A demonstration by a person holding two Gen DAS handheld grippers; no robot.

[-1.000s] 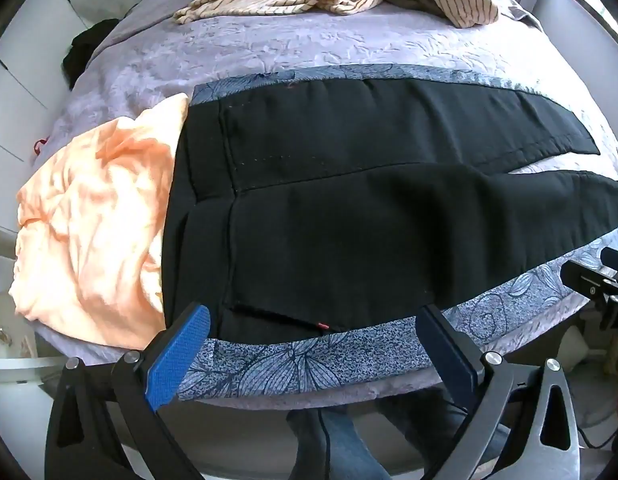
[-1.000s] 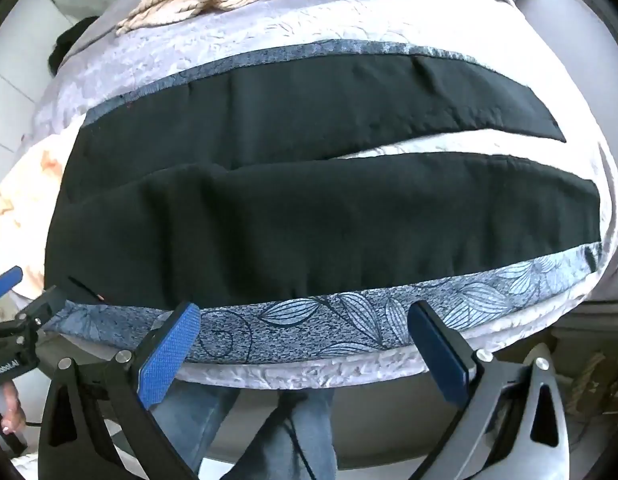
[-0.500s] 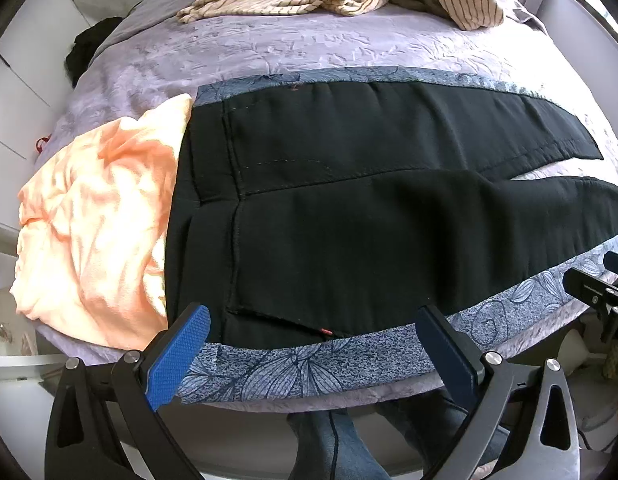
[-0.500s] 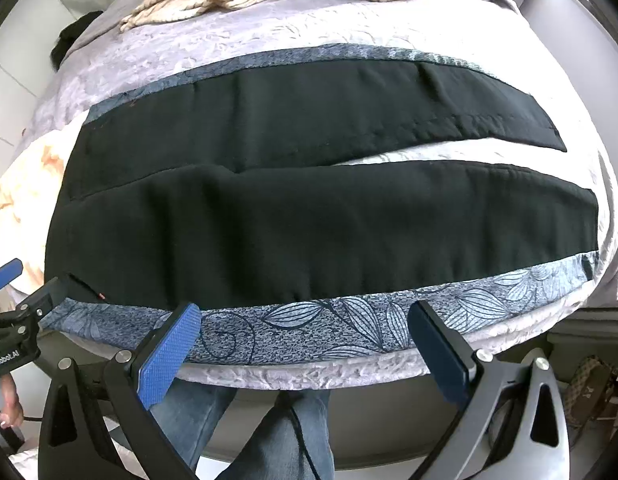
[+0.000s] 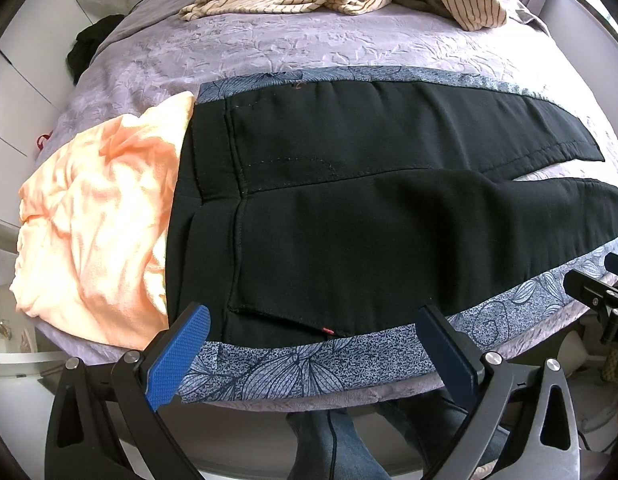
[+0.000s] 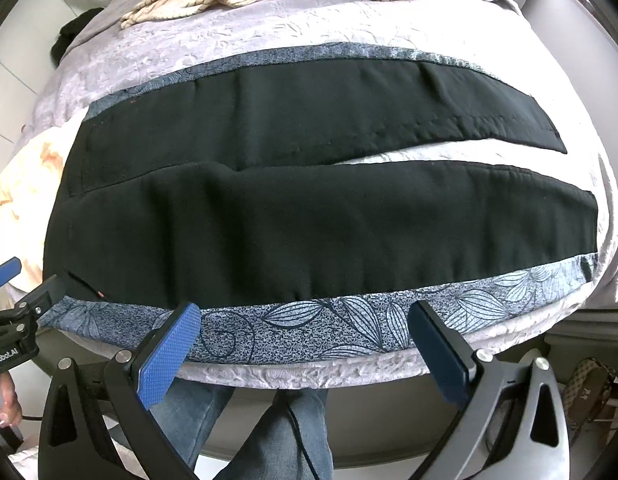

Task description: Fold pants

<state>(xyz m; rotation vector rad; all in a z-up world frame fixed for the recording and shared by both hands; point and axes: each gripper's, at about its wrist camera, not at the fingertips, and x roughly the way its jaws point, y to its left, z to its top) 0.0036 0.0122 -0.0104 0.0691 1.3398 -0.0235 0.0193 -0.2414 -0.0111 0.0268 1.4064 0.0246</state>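
Black fabric pants (image 5: 389, 216) spread flat across lilac bed cover (image 5: 293, 44), legs apart; no fold made yet. Left gripper (image 5: 313, 344) and right gripper (image 6: 305, 340) both wide, empty, at near edge.

Matt black woven pants (image 5: 349, 216); embossed plush bedspread (image 5: 269, 40); soft crumpled peach cloth (image 5: 97, 224); finger pads (image 5: 177, 356) of textured blue rubber.
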